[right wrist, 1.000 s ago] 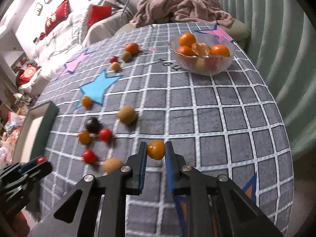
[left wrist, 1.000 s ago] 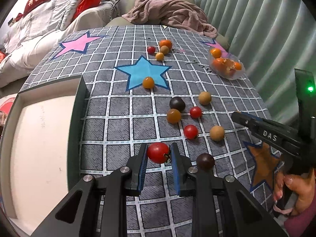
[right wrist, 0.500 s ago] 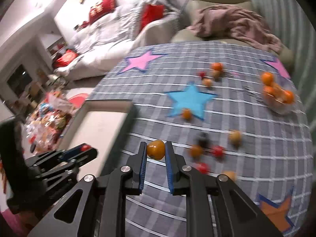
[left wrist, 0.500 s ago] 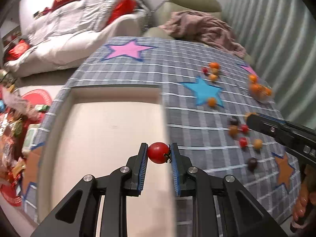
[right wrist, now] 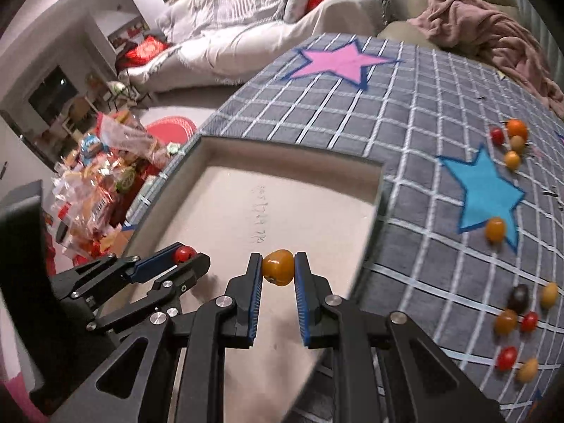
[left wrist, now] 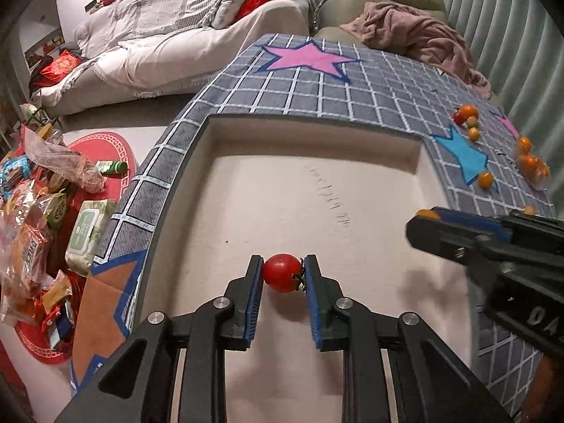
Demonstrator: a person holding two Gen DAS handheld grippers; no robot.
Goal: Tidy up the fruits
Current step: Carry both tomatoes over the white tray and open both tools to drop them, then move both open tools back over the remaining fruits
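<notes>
My left gripper (left wrist: 283, 275) is shut on a red cherry tomato (left wrist: 282, 272) and holds it over the cream floor of the tray (left wrist: 317, 130). My right gripper (right wrist: 278, 269) is shut on an orange cherry tomato (right wrist: 278, 271) above the tray (right wrist: 282, 148), near its right wall. The left gripper (right wrist: 181, 255) with its red tomato shows at the left of the right wrist view. The right gripper (left wrist: 428, 225) enters the left wrist view from the right. Several loose tomatoes (right wrist: 514, 317) lie on the grey checked tablecloth.
A clear bowl of oranges (left wrist: 530, 164) stands at the table's far right. More small fruits (right wrist: 511, 141) sit beyond the blue star (right wrist: 486, 190). Snack bags (left wrist: 31, 211) clutter the floor left of the table. A sofa and a pink blanket (left wrist: 416, 38) lie behind.
Both grippers have swung left from the loose fruit to over the tray, each still holding its tomato.
</notes>
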